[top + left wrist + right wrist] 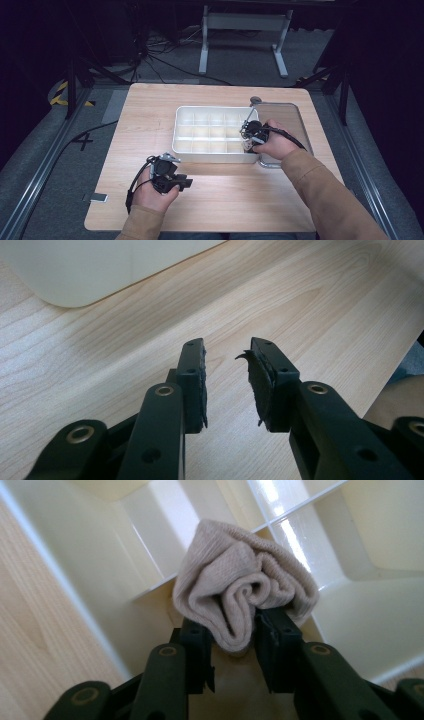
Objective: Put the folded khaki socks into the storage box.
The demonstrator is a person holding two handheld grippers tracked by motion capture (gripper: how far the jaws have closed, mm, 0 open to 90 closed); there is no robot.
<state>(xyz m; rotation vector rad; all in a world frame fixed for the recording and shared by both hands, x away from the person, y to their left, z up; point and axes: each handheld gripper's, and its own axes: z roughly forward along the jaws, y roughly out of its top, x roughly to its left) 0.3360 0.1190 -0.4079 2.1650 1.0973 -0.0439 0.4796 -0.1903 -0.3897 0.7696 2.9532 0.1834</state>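
Placing a rolled beige knitted sock (245,592) into a compartment of the white plastic divided organiser tray (182,145) looks like the step in hand. Right hand-held gripper (232,630) sits over the tray's near right corner, pointing down into a cell; the roll is between its jaws, resting against a divider wall. Jaws look partly spread, and I can't tell if the pads are actually pressing on the fabric or just flanking it. Judging by that, this is the release. Left hand-held gripper (227,385) rests over bare light wood counter (150,100) in front of the tray, jaws wide, nothing between them; one pad looks frayed. A grey metal baking tray (300,120) sits just right of the organiser, touching or nearly so.

Next move, as I read it: spread the right jaws fully, lift straight up so the pads don't drag the knit back out, and check the roll stays seated in one cell, not straddling the divider.
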